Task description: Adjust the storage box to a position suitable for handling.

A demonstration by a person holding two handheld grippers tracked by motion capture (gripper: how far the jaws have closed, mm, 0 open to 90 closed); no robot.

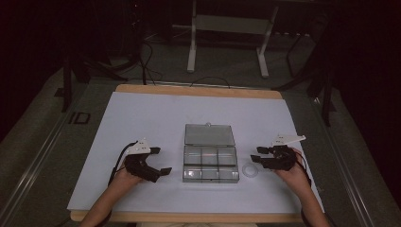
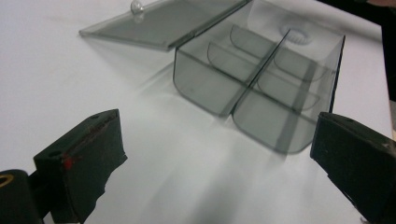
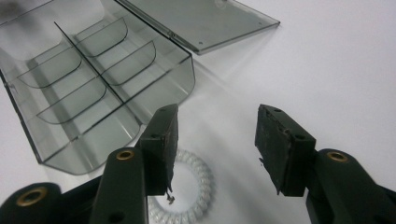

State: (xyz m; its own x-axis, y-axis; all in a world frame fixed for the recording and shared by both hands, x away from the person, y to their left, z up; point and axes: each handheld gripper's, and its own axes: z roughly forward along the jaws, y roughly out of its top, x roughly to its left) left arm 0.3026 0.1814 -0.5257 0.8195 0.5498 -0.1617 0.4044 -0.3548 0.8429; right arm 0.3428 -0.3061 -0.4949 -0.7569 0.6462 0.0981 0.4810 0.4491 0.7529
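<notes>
Brightness: the white table sheet [image 1: 142,123] was evenly lit from above; the room behind it was nearly black.
Shadows: soft grey streaks fell beside the clear box [image 2: 261,79] in the left gripper view.
Blur: the box's [image 3: 88,79] edges smeared slightly in both gripper views.
Focus: the near black pads [image 3: 163,144] looked soft.
Grain: the high view was coarse and low in contrast.

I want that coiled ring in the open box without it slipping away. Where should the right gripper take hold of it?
Probably across the near arc of the clear coiled ring, coming from above with one jaw inside the hole and one outside. It lies flat on the white table beside the compartment box, so its sides offer little to pinch. The right gripper hangs open over it.
</notes>
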